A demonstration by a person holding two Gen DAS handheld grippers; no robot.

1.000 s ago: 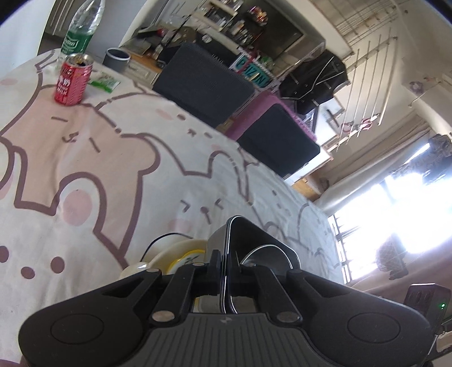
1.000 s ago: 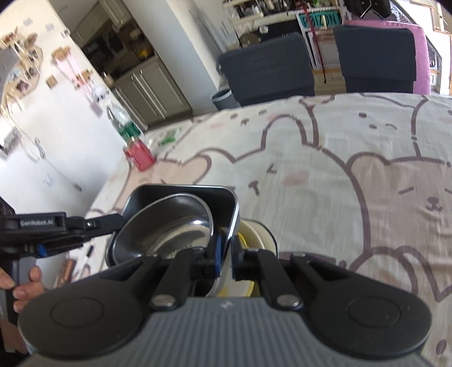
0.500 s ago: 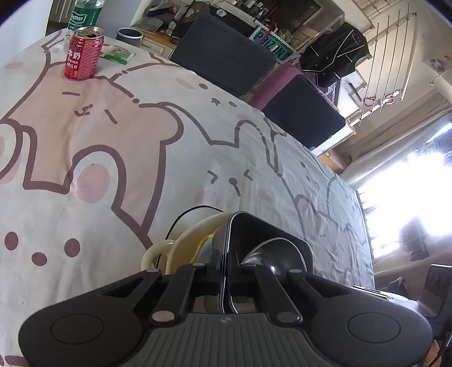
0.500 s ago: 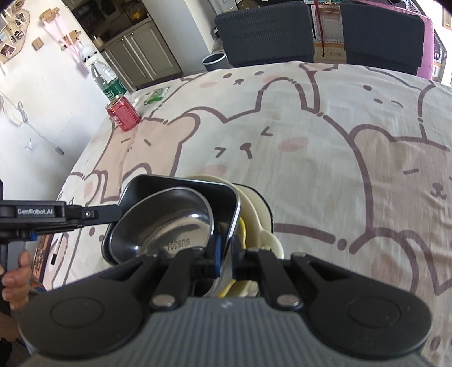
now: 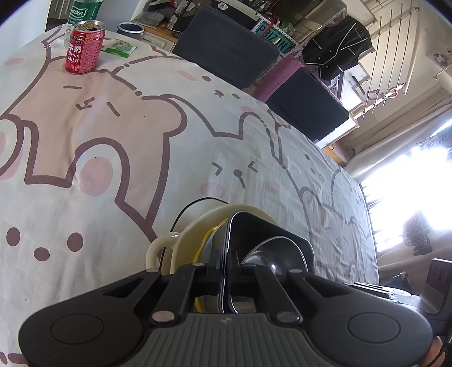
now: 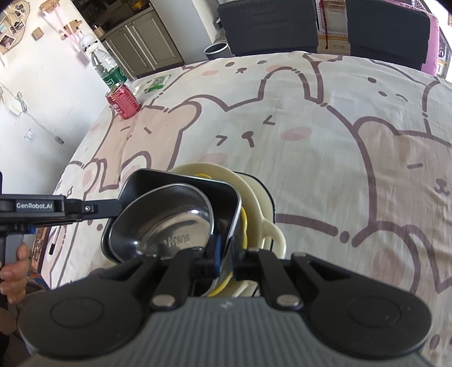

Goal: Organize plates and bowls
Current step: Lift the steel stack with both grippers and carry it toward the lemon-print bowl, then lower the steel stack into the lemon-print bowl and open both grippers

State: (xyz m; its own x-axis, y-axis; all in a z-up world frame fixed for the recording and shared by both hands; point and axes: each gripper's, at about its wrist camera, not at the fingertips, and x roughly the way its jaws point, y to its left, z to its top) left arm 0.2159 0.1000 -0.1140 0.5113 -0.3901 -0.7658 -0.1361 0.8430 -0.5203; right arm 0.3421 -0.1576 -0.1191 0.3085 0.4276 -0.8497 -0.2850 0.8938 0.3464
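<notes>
A black square dish (image 6: 180, 183) carries a shiny steel bowl (image 6: 163, 223) and sits tilted over a cream handled bowl (image 6: 255, 197) with a yellow bowl (image 6: 245, 223) nested in it. My right gripper (image 6: 226, 249) is shut on the dish's near rim. My left gripper (image 6: 114, 209) comes in from the left and pinches the opposite rim. In the left wrist view my left gripper (image 5: 228, 264) is shut on the black dish (image 5: 271, 234); the steel bowl (image 5: 278, 254) lies inside it and the cream bowl (image 5: 180, 240) shows beneath.
The table wears a bear-print cloth (image 6: 325, 135). A red milk can (image 6: 123, 102), a green-labelled water bottle (image 6: 106, 67) and a green packet (image 6: 158, 83) stand at the far left corner. Two dark chairs (image 6: 271, 25) line the far edge. A hand (image 6: 14, 271) holds the left tool.
Both grippers have tipped downward with the black dish and steel bowl. The dish now sits lower, closer over the cream bowl. Both grips are unchanged.
</notes>
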